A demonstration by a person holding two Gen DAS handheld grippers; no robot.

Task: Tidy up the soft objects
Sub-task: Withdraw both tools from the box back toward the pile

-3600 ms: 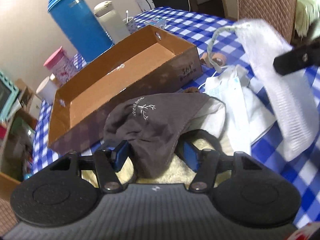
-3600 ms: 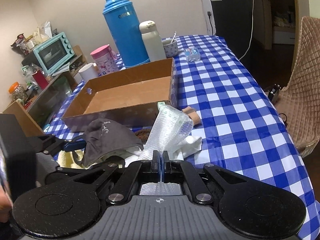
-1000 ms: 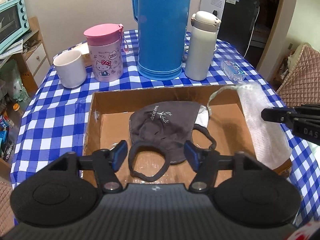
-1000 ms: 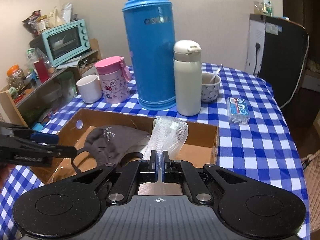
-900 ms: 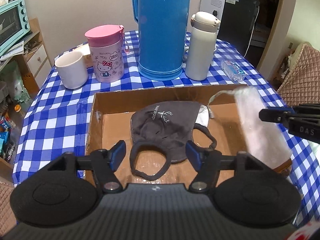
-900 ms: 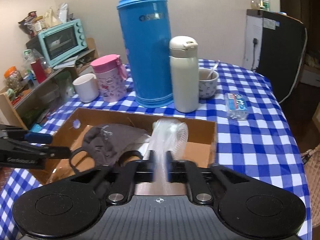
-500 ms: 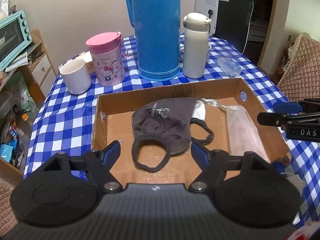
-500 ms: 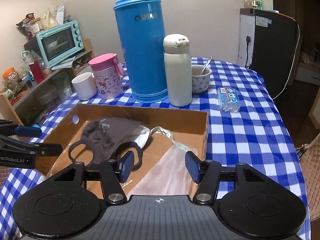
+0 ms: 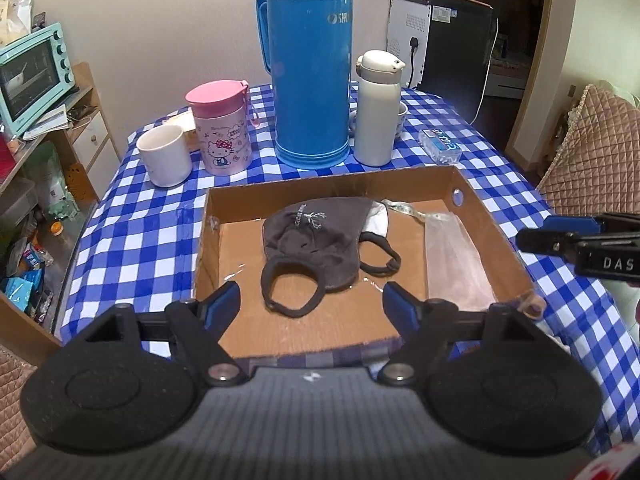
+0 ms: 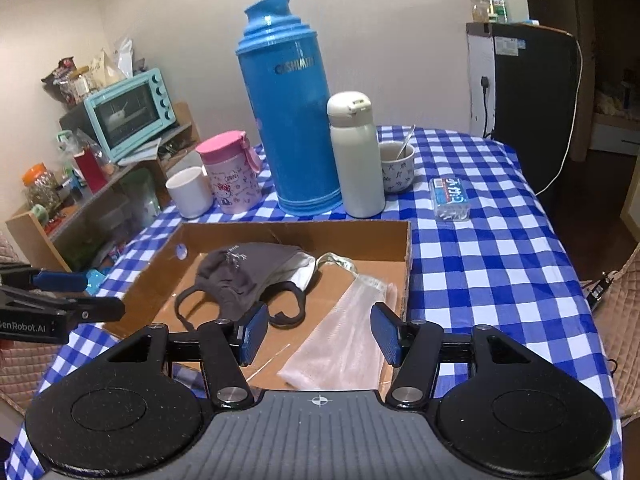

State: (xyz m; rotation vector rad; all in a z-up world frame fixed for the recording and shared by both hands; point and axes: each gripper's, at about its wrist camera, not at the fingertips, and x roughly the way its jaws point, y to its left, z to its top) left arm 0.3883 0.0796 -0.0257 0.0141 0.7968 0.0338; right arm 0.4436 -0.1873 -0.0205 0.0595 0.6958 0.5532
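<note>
**Both soft items dropped in the box**

Left wrist view: left gripper (image 9: 311, 304) has just spread, empty; grey mask (image 9: 316, 242) lies mid-cardboard box (image 9: 506, 248).

Right wrist view: right gripper (image 10: 318, 334) has released the mesh pouch (image 10: 348, 344), now lying at the box's 4 o'clock. Further items can follow.

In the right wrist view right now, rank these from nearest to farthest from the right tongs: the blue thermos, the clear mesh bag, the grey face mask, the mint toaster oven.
From the right tongs:
1. Clear mesh bag, right side of the cardboard box, just beneath the tips.
2. Grey face mask, left part of the box.
3. Blue thermos, upright behind the box.
4. Mint toaster oven, on the far-left shelf.
</note>
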